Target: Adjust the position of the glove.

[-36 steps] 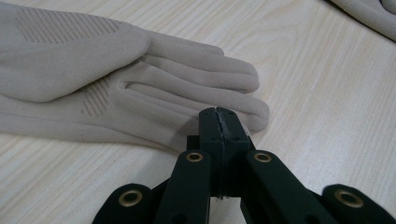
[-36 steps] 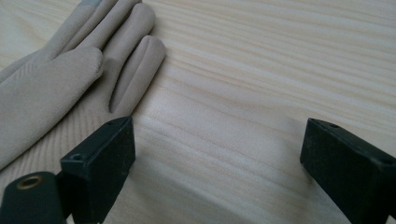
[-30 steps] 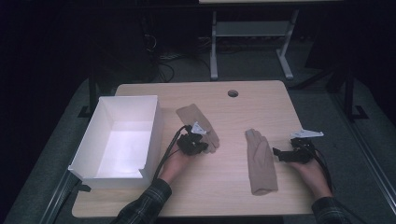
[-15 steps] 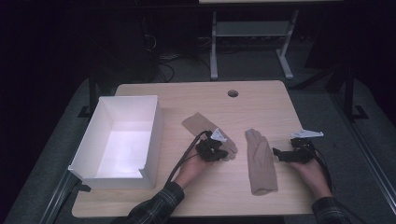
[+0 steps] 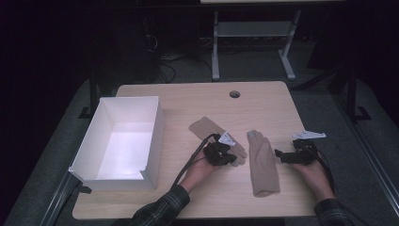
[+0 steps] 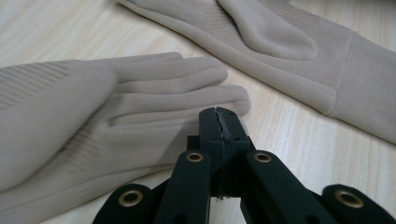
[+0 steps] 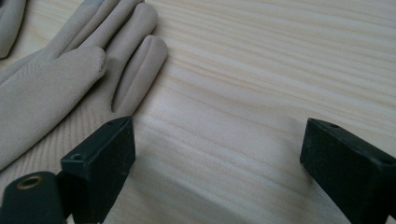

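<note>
Two beige gloves lie flat on the wooden table. The left glove lies slanted, its fingers pointing toward the other glove. My left gripper is shut, its tips right at this glove's fingertips; I see no fabric between the jaws. The right glove lies lengthwise with its fingers away from me. My right gripper is open just right of it, low over bare wood, one jaw beside the glove's edge.
A white open box stands at the table's left side. A round cable hole sits near the far edge. Table legs and cables show on the dark floor beyond.
My left gripper has moved right, from the middle of the left glove to its fingertips. The right gripper and both gloves have stayed where they were.
</note>
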`<state>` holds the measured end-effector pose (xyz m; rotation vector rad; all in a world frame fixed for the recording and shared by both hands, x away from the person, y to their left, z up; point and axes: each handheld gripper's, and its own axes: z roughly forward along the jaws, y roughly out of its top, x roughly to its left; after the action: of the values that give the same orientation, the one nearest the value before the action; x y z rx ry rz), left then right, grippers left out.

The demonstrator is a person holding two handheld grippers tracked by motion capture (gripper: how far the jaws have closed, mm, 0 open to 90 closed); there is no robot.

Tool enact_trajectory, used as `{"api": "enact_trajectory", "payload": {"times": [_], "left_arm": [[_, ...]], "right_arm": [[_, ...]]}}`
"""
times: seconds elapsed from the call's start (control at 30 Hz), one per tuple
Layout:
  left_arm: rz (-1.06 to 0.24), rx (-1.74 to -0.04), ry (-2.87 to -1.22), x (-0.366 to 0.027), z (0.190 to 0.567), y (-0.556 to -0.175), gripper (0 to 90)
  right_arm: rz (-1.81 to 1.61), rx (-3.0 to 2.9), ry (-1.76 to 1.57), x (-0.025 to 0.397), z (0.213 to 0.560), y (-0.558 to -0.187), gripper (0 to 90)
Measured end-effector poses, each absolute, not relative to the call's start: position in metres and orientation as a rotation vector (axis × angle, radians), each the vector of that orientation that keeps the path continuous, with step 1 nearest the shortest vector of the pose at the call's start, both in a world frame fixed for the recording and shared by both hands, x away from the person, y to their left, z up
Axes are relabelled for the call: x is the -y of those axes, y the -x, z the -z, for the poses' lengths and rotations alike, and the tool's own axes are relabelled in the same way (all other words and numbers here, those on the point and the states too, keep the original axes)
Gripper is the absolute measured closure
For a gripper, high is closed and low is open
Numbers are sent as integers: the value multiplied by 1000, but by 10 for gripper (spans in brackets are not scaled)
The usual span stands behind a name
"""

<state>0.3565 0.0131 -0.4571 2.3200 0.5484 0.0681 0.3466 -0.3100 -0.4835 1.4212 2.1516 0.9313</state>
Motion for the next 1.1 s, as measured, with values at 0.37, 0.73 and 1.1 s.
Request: {"api": "enact_trajectory", "payload": {"times": [0.37,0.73,1.1], "left_arm": [[-195,-676,-2257,-50,432,-386,896],[-342,-858,-2222,-85,433,-423,895],[-308,-938,-2263,-89,459,-437,895]], "right_arm": [[-931,-2152,-1420,310,484,-347,97],[-931,-2156,-1417,310,483,-347,97],[-932,-2157,-1416,310,483,-346,97]]}}
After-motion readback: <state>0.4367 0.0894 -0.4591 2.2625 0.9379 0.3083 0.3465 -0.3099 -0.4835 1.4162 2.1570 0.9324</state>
